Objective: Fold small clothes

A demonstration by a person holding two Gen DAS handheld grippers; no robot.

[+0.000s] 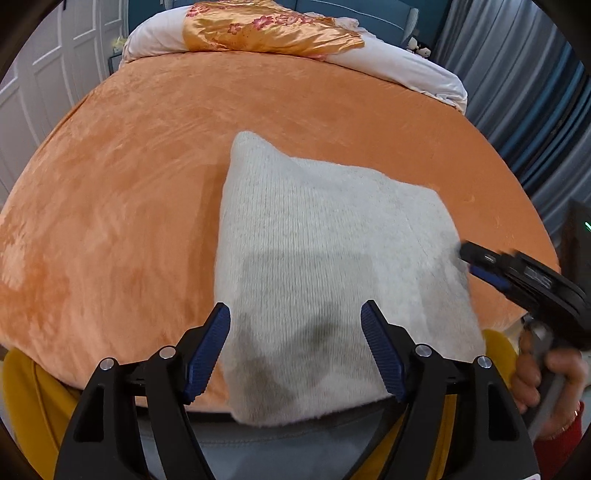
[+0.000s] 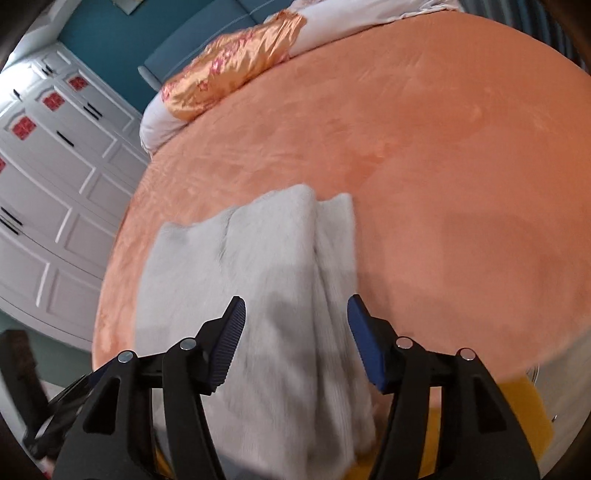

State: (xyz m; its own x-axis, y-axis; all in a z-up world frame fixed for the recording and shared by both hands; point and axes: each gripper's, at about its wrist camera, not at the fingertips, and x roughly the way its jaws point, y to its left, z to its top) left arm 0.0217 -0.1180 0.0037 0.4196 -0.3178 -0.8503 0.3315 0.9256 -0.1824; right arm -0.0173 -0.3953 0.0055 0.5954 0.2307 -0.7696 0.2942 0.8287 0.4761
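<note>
A pale grey fuzzy knit garment [image 1: 332,258] lies folded on the orange bed cover near the front edge; it also shows in the right wrist view [image 2: 258,277], with layered folds. My left gripper [image 1: 295,314] is open and empty, hovering over the garment's near part. My right gripper [image 2: 295,306] is open and empty above the garment's right side. In the left wrist view the right gripper [image 1: 469,258] sits at the garment's right edge, blurred.
The orange bed cover [image 1: 129,203] fills both views. A white quilt with a gold floral panel [image 1: 266,33] lies at the bed's far end. White wardrobe doors [image 2: 44,184] stand left, curtains [image 1: 535,110] right. The person's yellow top [image 1: 29,387] is at the front edge.
</note>
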